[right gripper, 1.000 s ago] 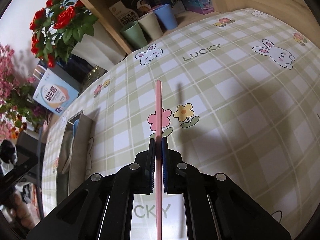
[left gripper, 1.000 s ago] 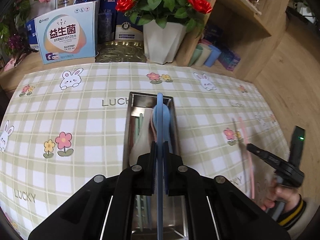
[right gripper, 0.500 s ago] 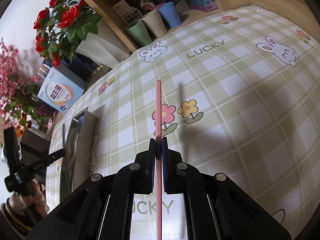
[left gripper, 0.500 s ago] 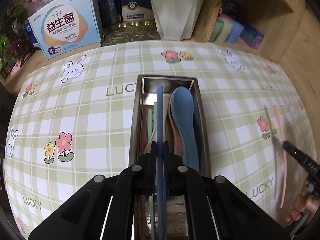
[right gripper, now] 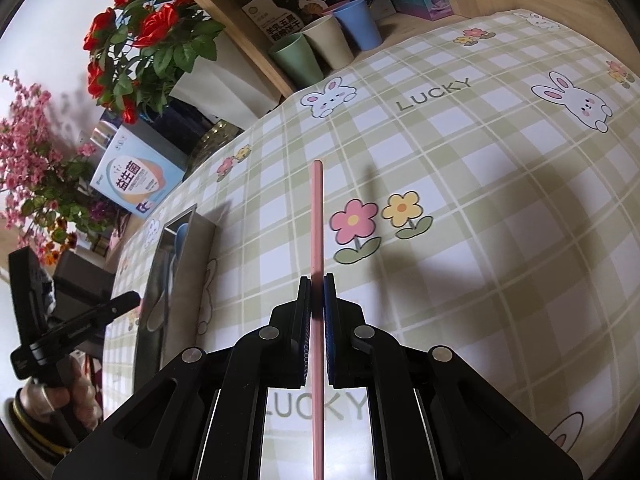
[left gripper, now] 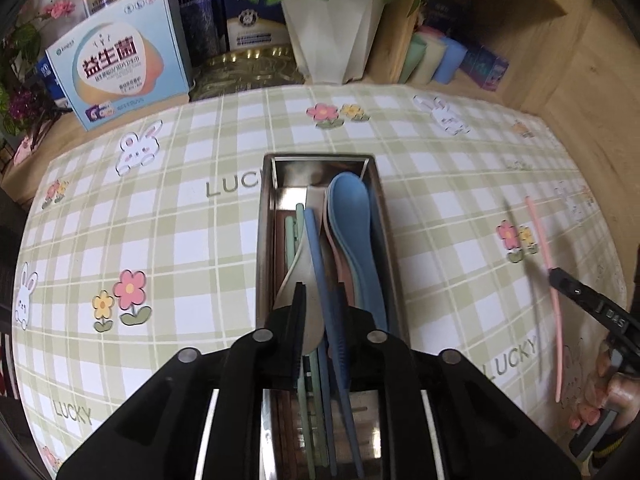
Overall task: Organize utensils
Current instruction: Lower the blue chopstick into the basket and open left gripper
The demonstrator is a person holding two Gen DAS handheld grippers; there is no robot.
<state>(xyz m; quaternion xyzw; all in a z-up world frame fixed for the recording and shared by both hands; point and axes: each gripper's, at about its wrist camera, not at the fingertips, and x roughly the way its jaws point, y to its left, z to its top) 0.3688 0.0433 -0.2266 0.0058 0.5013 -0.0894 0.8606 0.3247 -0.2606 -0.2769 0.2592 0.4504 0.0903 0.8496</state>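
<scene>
A steel utensil tray (left gripper: 264, 240) lies on the checked tablecloth and holds a blue spoon (left gripper: 352, 216), a pink spoon under it, a pale spoon, green chopsticks and a blue chopstick (left gripper: 318, 264). My left gripper (left gripper: 318, 300) hovers over the tray's near half with its jaws apart; the blue chopstick lies loose between them. My right gripper (right gripper: 317, 280) is shut on a pink chopstick (right gripper: 316, 216) above the cloth, right of the tray (right gripper: 176, 264). That chopstick (left gripper: 548, 272) also shows at the right of the left wrist view.
A white flower pot (left gripper: 334, 32), a blue box (left gripper: 120, 68) and several cups (right gripper: 320, 44) stand along the wooden shelf at the back. The table's right side borders a wooden wall (left gripper: 580, 64).
My left gripper has moved down over the tray and opened, letting the blue chopstick drop in. The right gripper keeps its hold on the pink chopstick and has hardly moved.
</scene>
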